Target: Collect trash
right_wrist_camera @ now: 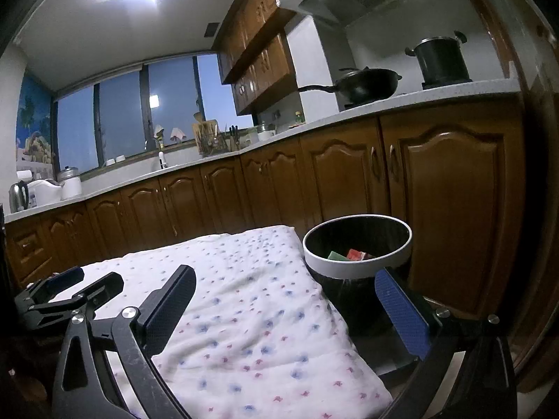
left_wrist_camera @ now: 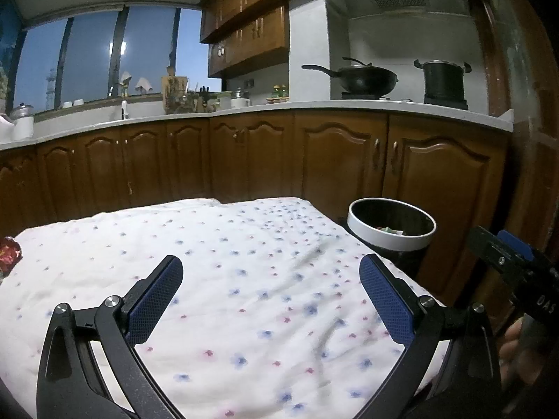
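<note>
Left tool: jaws wide apart, nothing between them, held low over the flowered cloth that covers the table. Blue pads face each other across bare cloth.

Right tool: jaws likewise spread and empty, held at the cloth's right edge. Its right pad overlaps the bin's dark body in this view; whether it touches cannot be told.

Task item, loose: one crumpled red wrapper, lying on the cloth at the far left edge of the left wrist view, partly cut off by the frame. Its shape and long axis cannot be read. It does not show in the right wrist view.

Task item, receptacle: round bin with a white rim and dark liner, standing on the floor just beside the table's far right corner. Red and green scraps already lie inside.

Governing relation: the wrapper lies left of the left tool and somewhat ahead of it; the bin lies right, nearest the right tool. The left tool is judged the nearer for the pick, needing a swing leftward; the carry to the bin then crosses the whole cloth.

Surroundings: wooden cabinets, a wok and a pot on the counter's stove.
</note>
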The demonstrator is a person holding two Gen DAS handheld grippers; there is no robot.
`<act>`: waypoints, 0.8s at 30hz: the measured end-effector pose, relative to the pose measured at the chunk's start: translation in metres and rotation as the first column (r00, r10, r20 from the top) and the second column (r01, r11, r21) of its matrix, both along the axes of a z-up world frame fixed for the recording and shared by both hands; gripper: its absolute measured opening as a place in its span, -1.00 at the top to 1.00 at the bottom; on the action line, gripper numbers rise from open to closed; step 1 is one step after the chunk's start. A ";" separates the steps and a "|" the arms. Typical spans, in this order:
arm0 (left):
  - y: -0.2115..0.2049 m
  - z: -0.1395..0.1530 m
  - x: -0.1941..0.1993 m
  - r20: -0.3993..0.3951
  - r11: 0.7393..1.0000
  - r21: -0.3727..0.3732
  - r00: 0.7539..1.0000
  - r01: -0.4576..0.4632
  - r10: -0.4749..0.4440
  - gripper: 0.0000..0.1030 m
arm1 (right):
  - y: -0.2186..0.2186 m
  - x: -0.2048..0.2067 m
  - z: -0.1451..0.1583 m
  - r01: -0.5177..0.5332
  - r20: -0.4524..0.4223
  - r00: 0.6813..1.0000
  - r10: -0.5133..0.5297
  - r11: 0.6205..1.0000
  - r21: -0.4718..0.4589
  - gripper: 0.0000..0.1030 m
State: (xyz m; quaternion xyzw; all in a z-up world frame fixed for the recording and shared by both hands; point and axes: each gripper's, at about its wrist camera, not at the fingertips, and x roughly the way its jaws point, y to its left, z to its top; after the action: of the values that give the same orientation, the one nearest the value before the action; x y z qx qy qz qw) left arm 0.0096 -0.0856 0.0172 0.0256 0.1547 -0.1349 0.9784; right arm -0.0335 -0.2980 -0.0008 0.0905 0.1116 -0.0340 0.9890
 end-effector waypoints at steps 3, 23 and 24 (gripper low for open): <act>-0.001 -0.001 -0.001 -0.001 1.000 0.002 1.000 0.005 -0.005 -1.00 | 0.002 -0.001 0.000 0.002 -0.002 1.000 -0.002 1.000 0.000 -1.00; -0.002 -0.002 -0.001 -0.003 1.000 0.002 1.000 0.014 -0.014 -1.00 | 0.006 -0.002 0.000 -0.001 -0.004 1.000 0.001 1.000 0.005 -1.00; -0.002 -0.001 -0.001 -0.004 1.000 0.002 1.000 0.016 -0.016 -1.00 | 0.006 -0.002 0.000 -0.003 -0.002 1.000 0.003 1.000 0.004 -1.00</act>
State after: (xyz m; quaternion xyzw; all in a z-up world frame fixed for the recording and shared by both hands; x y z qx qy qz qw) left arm 0.0087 -0.0874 0.0158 0.0274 0.1566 -0.1425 0.9770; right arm -0.0352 -0.2923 -0.0009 0.0925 0.1130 -0.0326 0.9887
